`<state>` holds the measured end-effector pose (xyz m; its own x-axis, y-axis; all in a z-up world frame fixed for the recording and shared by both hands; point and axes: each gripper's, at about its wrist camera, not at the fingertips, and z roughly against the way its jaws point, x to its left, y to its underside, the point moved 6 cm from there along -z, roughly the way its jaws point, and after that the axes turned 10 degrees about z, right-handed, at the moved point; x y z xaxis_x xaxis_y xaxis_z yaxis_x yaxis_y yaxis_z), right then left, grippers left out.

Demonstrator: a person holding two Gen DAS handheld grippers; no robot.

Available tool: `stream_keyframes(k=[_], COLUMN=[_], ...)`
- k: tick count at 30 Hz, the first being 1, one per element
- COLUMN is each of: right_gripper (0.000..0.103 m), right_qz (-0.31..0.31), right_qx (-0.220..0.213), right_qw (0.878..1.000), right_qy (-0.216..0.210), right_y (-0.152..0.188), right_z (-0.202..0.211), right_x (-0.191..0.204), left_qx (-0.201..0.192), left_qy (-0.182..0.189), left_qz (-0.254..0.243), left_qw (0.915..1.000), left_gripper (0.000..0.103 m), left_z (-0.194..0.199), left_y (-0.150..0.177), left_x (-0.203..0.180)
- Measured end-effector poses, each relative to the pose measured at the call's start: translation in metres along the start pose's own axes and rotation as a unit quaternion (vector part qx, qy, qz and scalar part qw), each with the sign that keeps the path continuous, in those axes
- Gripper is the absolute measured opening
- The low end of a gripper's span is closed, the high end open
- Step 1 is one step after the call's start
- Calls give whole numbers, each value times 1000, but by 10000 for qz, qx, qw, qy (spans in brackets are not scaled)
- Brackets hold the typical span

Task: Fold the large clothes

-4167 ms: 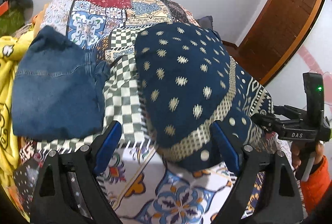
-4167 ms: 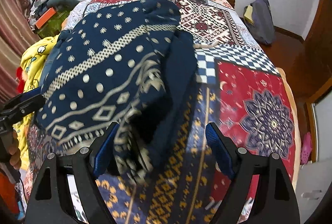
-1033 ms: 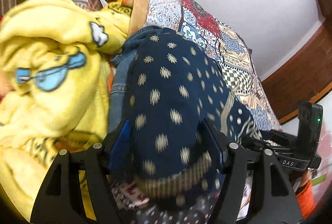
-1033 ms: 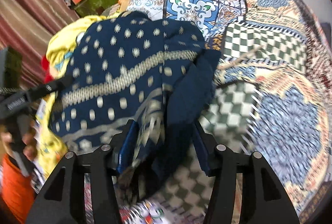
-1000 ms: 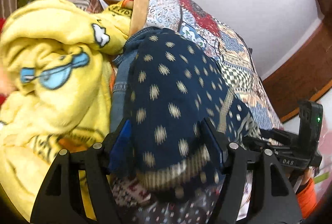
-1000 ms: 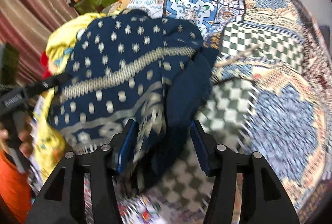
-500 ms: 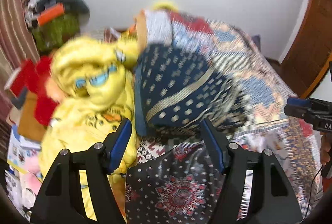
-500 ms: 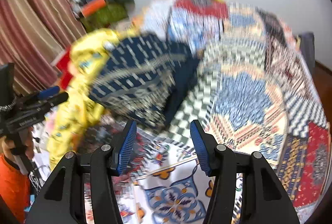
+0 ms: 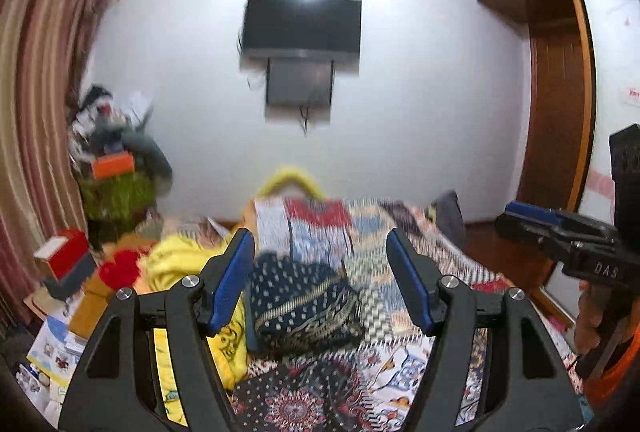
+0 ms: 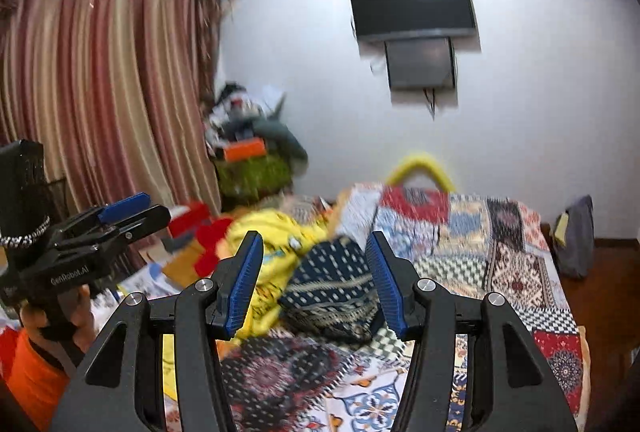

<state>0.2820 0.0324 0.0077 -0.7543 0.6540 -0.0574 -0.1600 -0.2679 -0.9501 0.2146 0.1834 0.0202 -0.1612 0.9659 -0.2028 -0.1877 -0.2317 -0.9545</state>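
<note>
A folded navy garment with cream dots and bands (image 9: 304, 306) lies on the patchwork bedspread (image 9: 400, 232) near the bed's left side; it also shows in the right wrist view (image 10: 336, 288). My left gripper (image 9: 322, 286) is open and empty, held well back from and above the garment. My right gripper (image 10: 314, 280) is open and empty, also well back from it. The right gripper appears at the right edge of the left wrist view (image 9: 560, 232), and the left gripper at the left of the right wrist view (image 10: 100, 228).
A yellow blanket (image 9: 176, 268) is heaped left of the garment. Boxes and papers (image 9: 60, 272) clutter the floor at left. A cluttered shelf (image 10: 252, 152) stands by striped curtains (image 10: 100, 92). A TV (image 9: 302, 24) hangs on the far wall. A wooden door (image 9: 556, 112) is at right.
Both grippers let go of the navy garment, left it by the yellow blanket, and pulled back and tilted up, so the far wall and TV now show.
</note>
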Motion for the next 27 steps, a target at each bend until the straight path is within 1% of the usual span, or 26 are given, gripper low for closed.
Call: stream_keyframes(k=[4,6,8,9,11,12,13,14,16,18,20,24,27], right_gripper=[50,50,50,50,51,54,60,64,65,69,86,88,90], right_qz=[235,366,451,482,502,492,463,415,295,256,206,126,180], right_qx=[-373,-465,-561,-568,-578,-568,-540,-513,-477,-424,-388,-485,-507], right_qw=[9984,9969,9953,9947,9936,9936,9941,9947,9951,9950,9940,9920,9909], right_qy=[354,527,654,708,833,843,813,794,814,871,1001,1158,1234], right_y=[-3,-3,-1,0,0,1,1,0,0,1,5,6,4], right_z=[24,30,35,36,38,38,37,35,31,30,31,36,39], right_x=[19,28,35,36,37,38,38,38,33,31,29,24,24], left_qx=[-433,-579,-615,-619,-686,-761,-804,-858,-857,-833,-869,-901,-862], left_qy=[-37,-101,-121,-144,-266,-327,-360,-419,-450,-400,-416,-506,-489], left_qz=[-64,-32,24,55,72,64,57,54,73,141,143,49,71], left_qw=[9990,9983,9980,9980,9973,9965,9961,9954,9953,9956,9952,9946,9951], left_gripper=[68,68,69,72,83,92,95,95,96,100,101,101,101], left_z=[32,43,50,52,57,60,63,64,64,63,64,64,62], left_y=[1,4,10,13,16,17,19,20,22,23,23,28,31], left_x=[-16,-19,-21,-21,-20,-20,-19,-19,-18,-16,-16,-18,-18])
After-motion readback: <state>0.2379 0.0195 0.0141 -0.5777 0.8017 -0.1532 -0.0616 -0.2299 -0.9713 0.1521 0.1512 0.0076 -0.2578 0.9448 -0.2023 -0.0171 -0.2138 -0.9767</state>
